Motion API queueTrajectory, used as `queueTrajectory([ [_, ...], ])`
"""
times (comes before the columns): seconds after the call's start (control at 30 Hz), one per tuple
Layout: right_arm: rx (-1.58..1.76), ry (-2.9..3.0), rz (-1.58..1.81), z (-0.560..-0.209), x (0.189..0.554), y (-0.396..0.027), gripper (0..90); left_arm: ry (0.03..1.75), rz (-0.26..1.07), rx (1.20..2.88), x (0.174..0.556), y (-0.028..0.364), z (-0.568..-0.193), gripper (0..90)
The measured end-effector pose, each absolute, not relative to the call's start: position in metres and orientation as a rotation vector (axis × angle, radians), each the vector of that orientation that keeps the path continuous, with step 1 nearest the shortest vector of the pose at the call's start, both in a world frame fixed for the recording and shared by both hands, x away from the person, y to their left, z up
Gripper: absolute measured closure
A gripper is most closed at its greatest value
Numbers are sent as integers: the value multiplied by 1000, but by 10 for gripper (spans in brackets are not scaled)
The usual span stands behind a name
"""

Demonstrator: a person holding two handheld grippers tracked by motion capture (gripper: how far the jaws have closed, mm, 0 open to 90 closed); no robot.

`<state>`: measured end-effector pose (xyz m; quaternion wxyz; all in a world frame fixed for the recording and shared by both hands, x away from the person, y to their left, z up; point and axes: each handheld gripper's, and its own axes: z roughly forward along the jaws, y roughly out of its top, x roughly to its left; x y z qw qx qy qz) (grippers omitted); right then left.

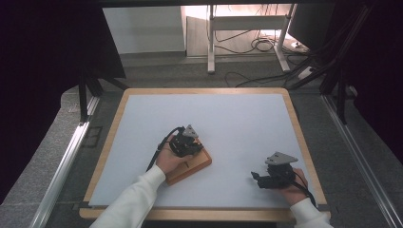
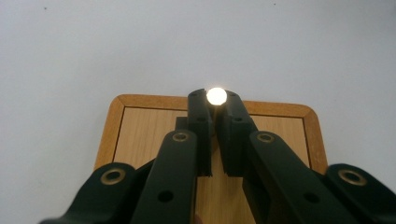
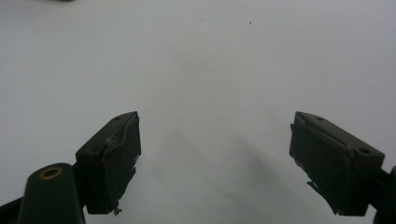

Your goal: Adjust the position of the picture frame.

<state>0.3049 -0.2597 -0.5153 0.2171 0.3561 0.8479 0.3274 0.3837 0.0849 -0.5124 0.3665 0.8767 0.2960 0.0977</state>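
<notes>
Left hand-held gripper (image 2: 215, 103) closed on small white peg (image 2: 216, 95) above wooden board (image 1: 196, 165), near front edge of surface (image 1: 237, 118). Right hand-held gripper (image 3: 215, 163) open, empty, well apart.

Smooth wooden board (image 2: 140, 135), glossy peg (image 2: 216, 95)

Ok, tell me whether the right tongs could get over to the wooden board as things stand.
Probably yes. The right tongs stand open with bare white table between them and the wooden board. The left tongs, shut on a small round white thing, crowd the board's top.
</notes>
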Motion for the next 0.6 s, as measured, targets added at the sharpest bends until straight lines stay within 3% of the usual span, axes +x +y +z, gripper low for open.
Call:
queueTrajectory([
  [0.13,977,2354,901,-516,305,-260,169,746,243,2233,382,90,-510,820],
  [0.3,980,2351,899,-515,304,-260,169,751,289,2204,370,118,-499,571],
  [0.6,982,2354,890,-517,304,-259,169,893,309,2154,365,171,-505,398],
])
